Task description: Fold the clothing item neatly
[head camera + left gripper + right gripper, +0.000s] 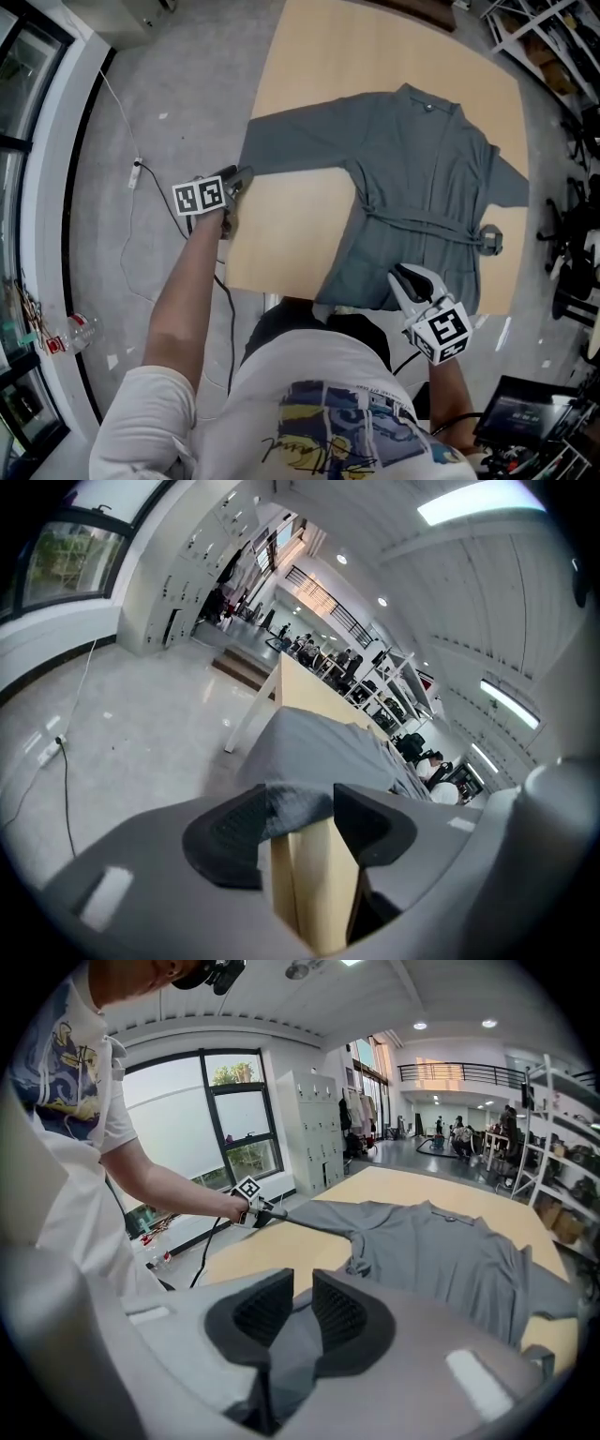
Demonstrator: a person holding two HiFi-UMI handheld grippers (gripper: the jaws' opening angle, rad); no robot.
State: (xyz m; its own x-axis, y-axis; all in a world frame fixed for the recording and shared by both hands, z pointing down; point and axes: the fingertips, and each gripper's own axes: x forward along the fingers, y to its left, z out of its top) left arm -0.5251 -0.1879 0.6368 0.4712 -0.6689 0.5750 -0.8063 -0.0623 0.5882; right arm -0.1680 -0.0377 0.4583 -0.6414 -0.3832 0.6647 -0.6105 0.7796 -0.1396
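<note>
Pale, smooth wood makes up the table, which stands on a grey speckled floor. A soft, matte grey garment is laid flat on the table's right half, wrap-fronted and long-sleeved.

At the table's near edge the right gripper meets the garment's hem. In the right gripper view its jaws stand almost together, and a fold of the grey cloth is pinched between the black ribbed pads.

Further along, a narrow belt of the same cloth crosses the waist and ends in a small bunch near the table's right edge.

One sleeve stretches as a long, flat band out to the table's left edge, where the left gripper sits at the cuff. In the left gripper view its jaws stand apart. The finely woven cuff end lies between them and drapes over the wooden edge. It touches one pad and is clear of the other, so it is not clamped.

At the far side, the collar points toward the table's far edge. Beyond the table's left edge, a thin cable trails across the floor from a white power strip.
</note>
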